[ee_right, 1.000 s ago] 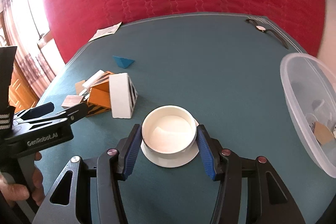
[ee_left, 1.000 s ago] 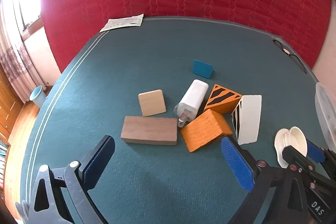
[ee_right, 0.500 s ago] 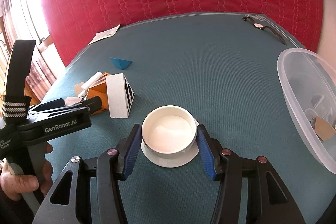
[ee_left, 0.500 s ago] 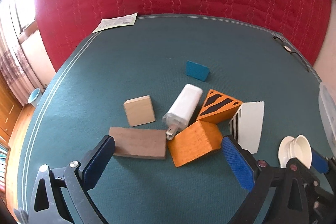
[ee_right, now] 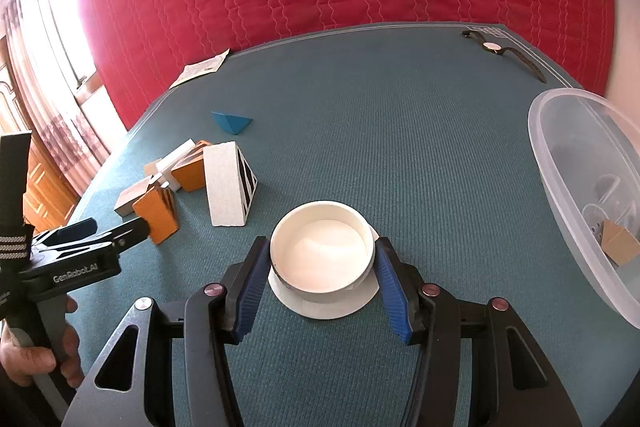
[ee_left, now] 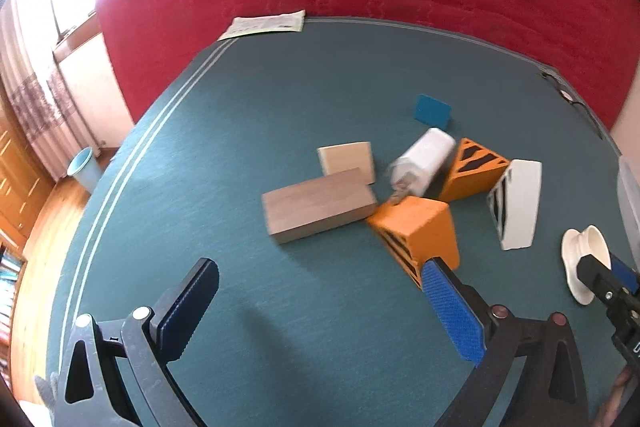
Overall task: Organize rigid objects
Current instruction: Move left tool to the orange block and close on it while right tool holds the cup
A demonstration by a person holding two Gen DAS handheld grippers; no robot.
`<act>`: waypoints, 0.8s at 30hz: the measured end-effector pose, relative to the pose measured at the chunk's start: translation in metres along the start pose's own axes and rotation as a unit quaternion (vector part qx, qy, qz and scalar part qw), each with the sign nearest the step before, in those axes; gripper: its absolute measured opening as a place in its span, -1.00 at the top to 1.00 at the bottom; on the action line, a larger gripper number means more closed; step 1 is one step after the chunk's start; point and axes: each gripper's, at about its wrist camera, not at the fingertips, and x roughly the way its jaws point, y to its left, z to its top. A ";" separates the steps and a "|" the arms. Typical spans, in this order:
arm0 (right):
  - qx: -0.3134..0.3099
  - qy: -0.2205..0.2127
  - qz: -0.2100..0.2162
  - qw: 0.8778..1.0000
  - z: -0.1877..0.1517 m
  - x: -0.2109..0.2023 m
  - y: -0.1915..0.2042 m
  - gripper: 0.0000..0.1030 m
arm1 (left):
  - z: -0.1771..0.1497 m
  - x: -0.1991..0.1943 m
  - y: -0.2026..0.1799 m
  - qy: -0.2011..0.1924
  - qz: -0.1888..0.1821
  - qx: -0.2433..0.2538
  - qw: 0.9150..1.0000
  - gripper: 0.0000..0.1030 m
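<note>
Left gripper (ee_left: pixel 320 303) jaws spread, empty, over teal desk (ee_left: pixel 240 147). Block pile blurred; brown block (ee_left: pixel 318 205) touching orange wedge (ee_left: pixel 420 227). Right gripper (ee_right: pixel 322 281) jaws pinching white cup (ee_right: pixel 322 251) on saucer (ee_right: pixel 324 307). Clear tub (ee_right: pixel 580 187) cut off at right, contents unclear.

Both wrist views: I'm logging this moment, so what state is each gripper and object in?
right gripper: shut on white cup
white cup: upright on its saucer
left gripper: open, empty
clear bin: lidless, partly filled
white charger: lying flat
orange wedge: on its side
</note>
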 end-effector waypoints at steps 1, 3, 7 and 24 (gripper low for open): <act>0.000 0.000 0.000 1.000 0.000 0.000 0.000 -0.04 | -0.001 0.000 0.002 0.001 0.001 -0.004 1.000 -1.00; 0.001 0.000 0.000 1.000 0.000 0.000 0.000 -0.04 | -0.001 0.000 0.000 0.005 -0.004 -0.009 1.000 -1.00; 0.002 -0.001 0.002 1.000 0.001 -0.001 0.000 -0.04 | 0.001 0.000 -0.016 0.009 -0.028 -0.002 1.000 -1.00; 0.004 -0.001 0.002 1.000 0.000 -0.003 0.001 -0.05 | 0.011 0.014 -0.027 -0.001 -0.026 -0.027 0.999 -0.45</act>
